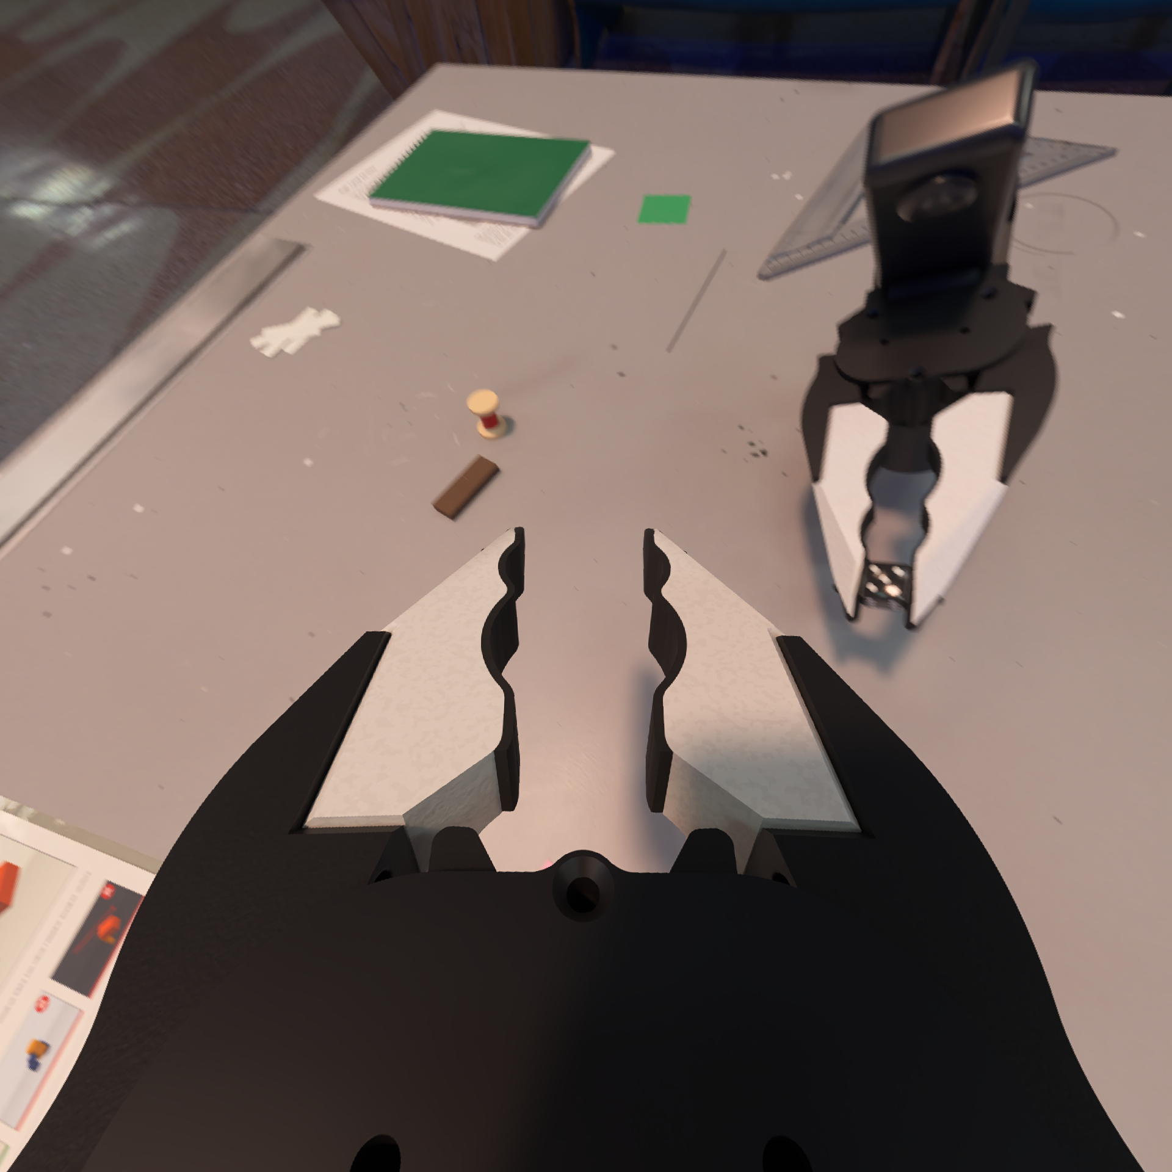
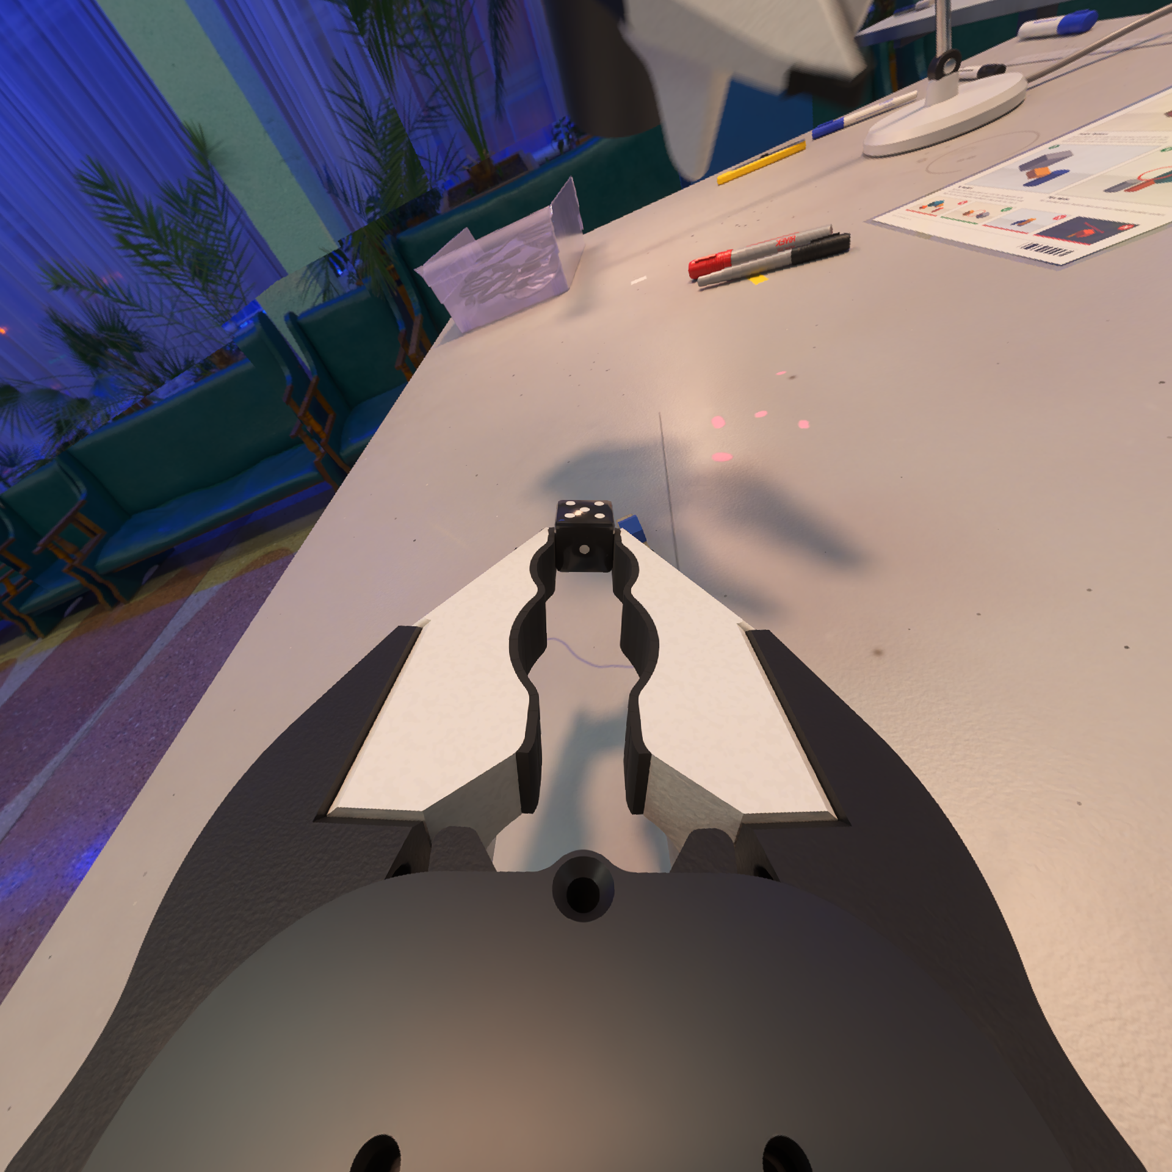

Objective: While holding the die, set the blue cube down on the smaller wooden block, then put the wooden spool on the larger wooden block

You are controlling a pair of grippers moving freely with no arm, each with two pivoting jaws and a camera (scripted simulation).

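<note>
We note a grey, speckled tabletop lit warmly. Beyond its edge we record teal cushioned benches with wooden frames, tall potted palms, blue-lit sheer curtains and a purple patterned carpet.

The grey table carries a wooden spool standing near a brown wooden block, a green notebook on paper, two markers and a lamp base.
</note>
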